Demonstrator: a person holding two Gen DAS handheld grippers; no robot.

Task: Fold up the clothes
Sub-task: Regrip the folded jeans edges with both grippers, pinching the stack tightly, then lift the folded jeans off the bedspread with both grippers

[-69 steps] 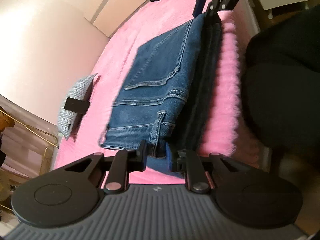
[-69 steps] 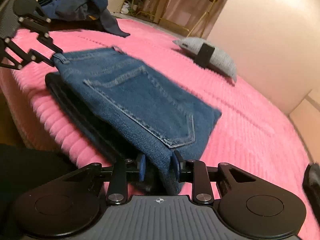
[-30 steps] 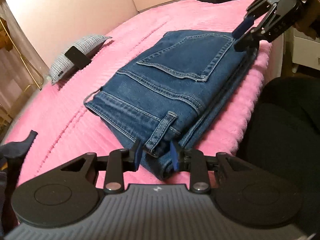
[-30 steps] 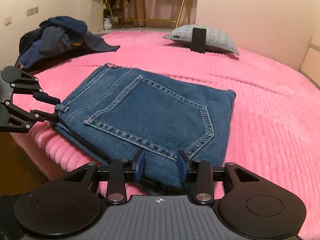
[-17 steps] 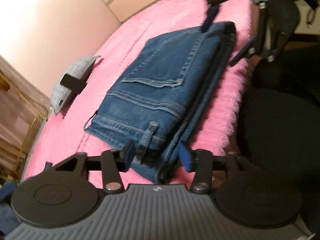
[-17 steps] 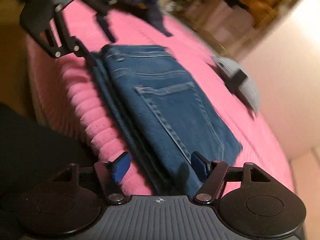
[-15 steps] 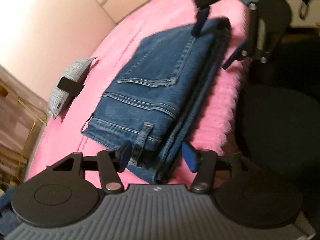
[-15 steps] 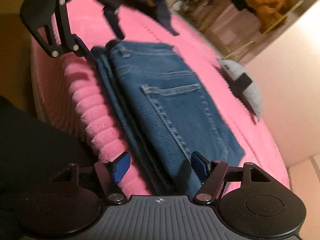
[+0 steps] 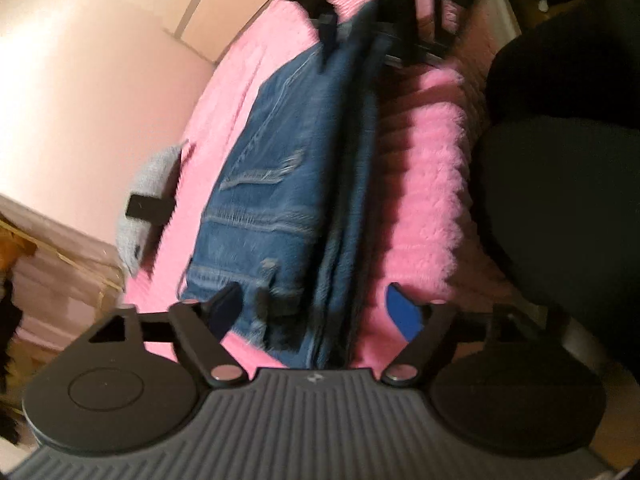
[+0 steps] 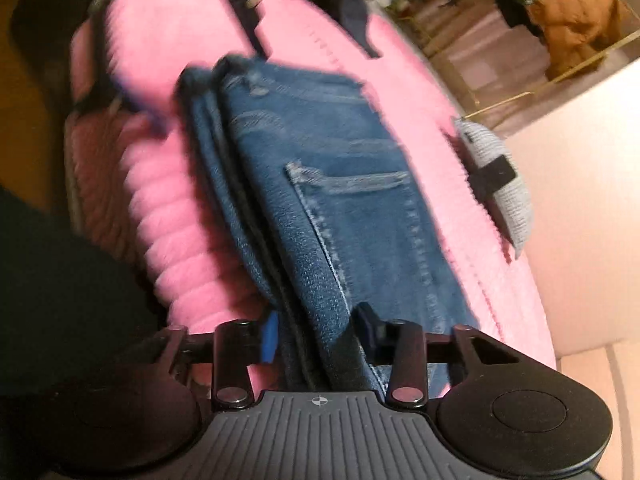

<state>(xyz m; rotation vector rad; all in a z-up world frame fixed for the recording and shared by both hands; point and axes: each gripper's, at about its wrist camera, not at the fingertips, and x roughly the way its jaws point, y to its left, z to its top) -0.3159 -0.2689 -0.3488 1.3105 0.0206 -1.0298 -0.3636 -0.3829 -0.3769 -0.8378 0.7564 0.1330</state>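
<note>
— While the folded jeans (image 9: 288, 184) lie on the bed (image 9: 424, 184), which way do they run from each tool?

— Lengthwise, straight ahead. The left tool (image 9: 316, 312) is spread wide across one end; the right tool (image 10: 316, 336), at the other end, straddles the stacked edge, not quite pinching it.

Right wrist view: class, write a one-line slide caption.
Right gripper straddles the end of folded jeans on a pink bedspread, grey pillow beyond.
</note>
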